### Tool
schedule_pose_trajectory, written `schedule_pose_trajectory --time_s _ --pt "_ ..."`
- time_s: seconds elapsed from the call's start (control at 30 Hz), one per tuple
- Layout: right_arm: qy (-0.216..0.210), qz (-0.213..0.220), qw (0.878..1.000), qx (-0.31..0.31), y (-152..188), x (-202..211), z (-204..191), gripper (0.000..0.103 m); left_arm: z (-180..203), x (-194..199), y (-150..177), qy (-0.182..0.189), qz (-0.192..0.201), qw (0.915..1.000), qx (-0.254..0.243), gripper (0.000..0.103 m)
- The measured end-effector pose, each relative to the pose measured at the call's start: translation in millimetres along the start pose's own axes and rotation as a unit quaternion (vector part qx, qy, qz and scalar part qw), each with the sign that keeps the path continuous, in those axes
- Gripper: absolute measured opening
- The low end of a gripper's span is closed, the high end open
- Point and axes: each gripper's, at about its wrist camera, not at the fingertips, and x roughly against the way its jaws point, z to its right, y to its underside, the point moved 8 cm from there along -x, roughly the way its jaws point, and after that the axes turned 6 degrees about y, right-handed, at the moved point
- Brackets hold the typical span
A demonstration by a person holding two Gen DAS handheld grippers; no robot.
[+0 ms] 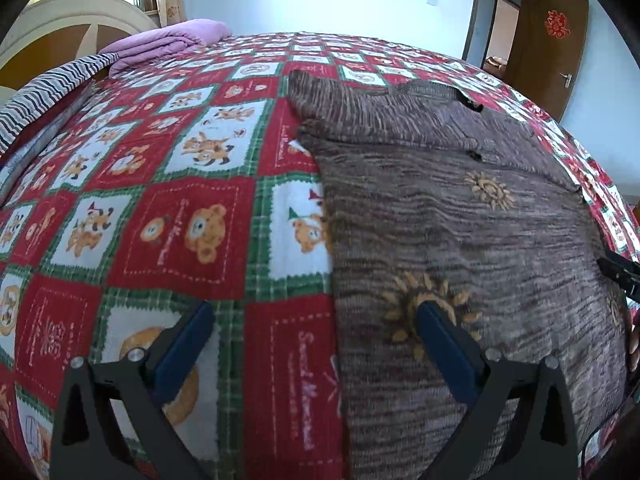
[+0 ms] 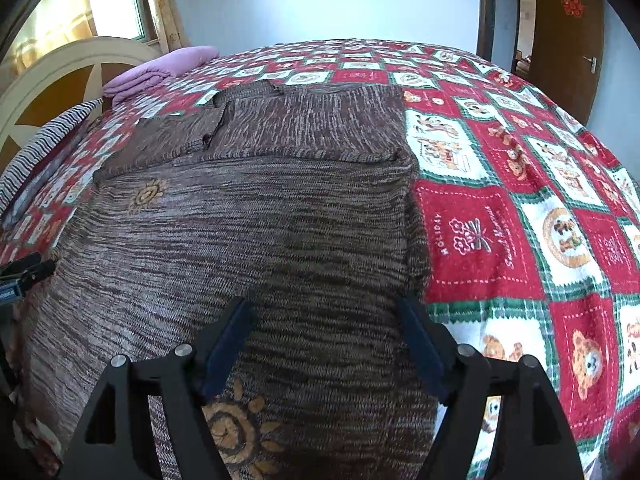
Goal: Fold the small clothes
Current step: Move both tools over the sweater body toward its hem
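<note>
We see brown knit sweater spread flat on bed quilt, sun motifs stitched in. Left gripper fingers spread wide, straddling sweater's left edge; right gripper fingers apart, empty, over right hem. Open checkered quilt both sides; folded purple blanket near headboard.

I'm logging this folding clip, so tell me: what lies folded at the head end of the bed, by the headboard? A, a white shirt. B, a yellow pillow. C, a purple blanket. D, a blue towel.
C: a folded purple blanket lies near the cream headboard, beyond the brown knit garment spread on the patchwork bedspread.
</note>
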Motion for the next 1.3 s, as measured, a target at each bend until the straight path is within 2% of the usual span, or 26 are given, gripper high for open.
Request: schedule_pose_trajectory --time_s 0.4,0.8,0.93,1.03,1.13,1.27,1.3 --pt "0.016 -0.016 1.0 0.015 12.7 12.8 -1.0 0.079 6.4 8.0 11.9 0.005 -0.007 0.9999 -0.009 0.103" --pt "0.005 -0.037 0.999 0.012 34.5 35.1 -1.5 0.082 11.3 31.4 34.4 0.025 -0.016 0.9994 -0.019 0.103" --pt "-0.026 -0.061 0.998 -0.008 48.1 46.4 -6.5 0.082 11.1 48.4 44.9 0.03 -0.01 0.9991 -0.027 0.103" --pt "-0.03 -0.067 0.997 -0.015 60.0 53.8 -8.1 0.082 15.2 56.5 55.6 0.04 -0.013 0.9986 -0.031 0.103" --pt "-0.03 -0.065 0.997 -0.011 69.3 60.7 -10.1 0.082 22.1 59.7 65.3 0.053 -0.021 0.9977 -0.036 0.095" --pt "-0.032 -0.066 0.997 -0.004 81.3 67.6 -11.7 0.082 30.7 62.3 81.4 0.095 -0.044 0.9943 -0.018 0.074" --pt "-0.032 -0.066 0.997 -0.002 84.2 69.3 -12.1 0.082 32.9 64.9 85.2 0.096 -0.042 0.9944 -0.016 0.074"
